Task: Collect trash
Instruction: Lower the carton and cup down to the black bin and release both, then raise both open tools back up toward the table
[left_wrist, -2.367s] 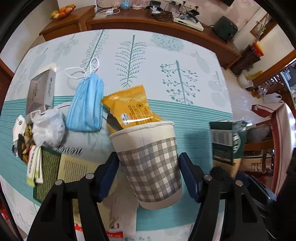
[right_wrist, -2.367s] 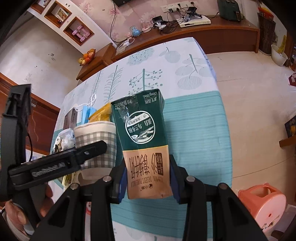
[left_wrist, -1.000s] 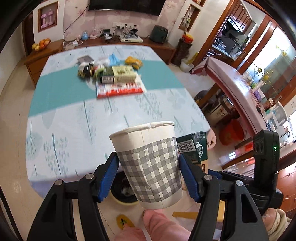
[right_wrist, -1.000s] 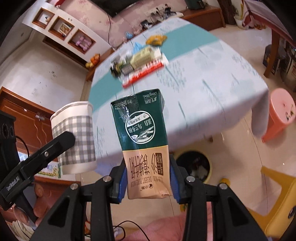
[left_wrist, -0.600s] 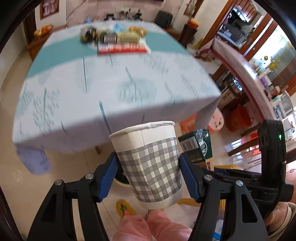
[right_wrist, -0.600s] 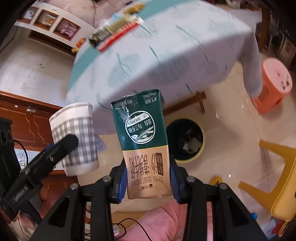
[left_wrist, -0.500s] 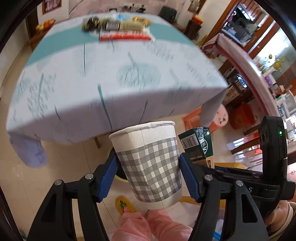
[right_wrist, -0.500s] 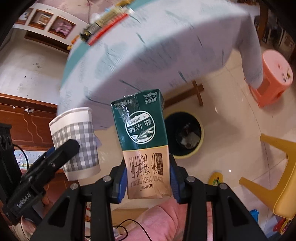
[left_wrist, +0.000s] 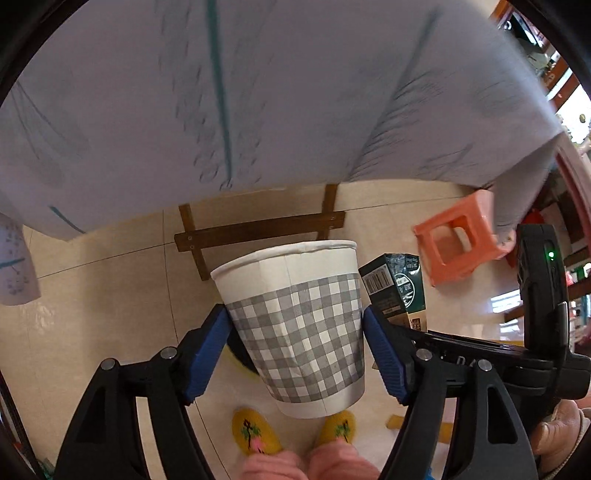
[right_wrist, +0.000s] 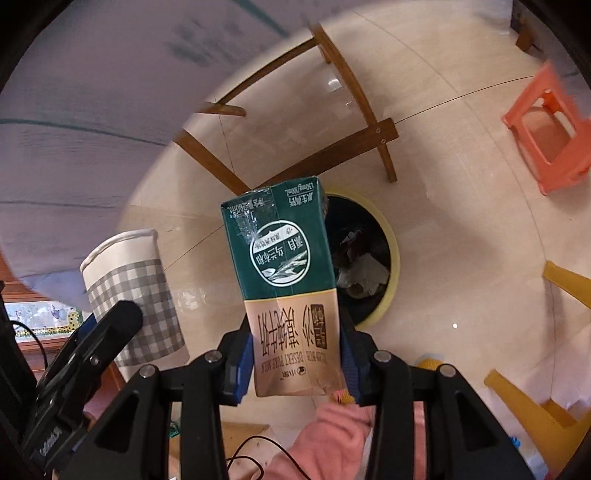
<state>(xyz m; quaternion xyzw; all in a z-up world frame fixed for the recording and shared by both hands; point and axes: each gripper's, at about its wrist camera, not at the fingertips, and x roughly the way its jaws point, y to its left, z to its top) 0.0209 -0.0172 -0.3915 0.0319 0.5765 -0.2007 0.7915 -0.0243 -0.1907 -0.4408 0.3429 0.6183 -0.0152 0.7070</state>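
Milk carton (right_wrist: 288, 291): "DESERT PURE MILK", upside down; Chinese characters

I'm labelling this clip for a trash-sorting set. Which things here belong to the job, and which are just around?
Part of the job:
- paper cup, held in the left gripper
- milk carton, held in the right gripper
- trash bin on the floor

Just around:
- orange stool
- tablecloth
- yellow slippers

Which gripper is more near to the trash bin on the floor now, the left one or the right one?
Right, as far as the views show. The right gripper holds the milk carton partly over the trash bin; the left gripper with the paper cup hangs beside it.
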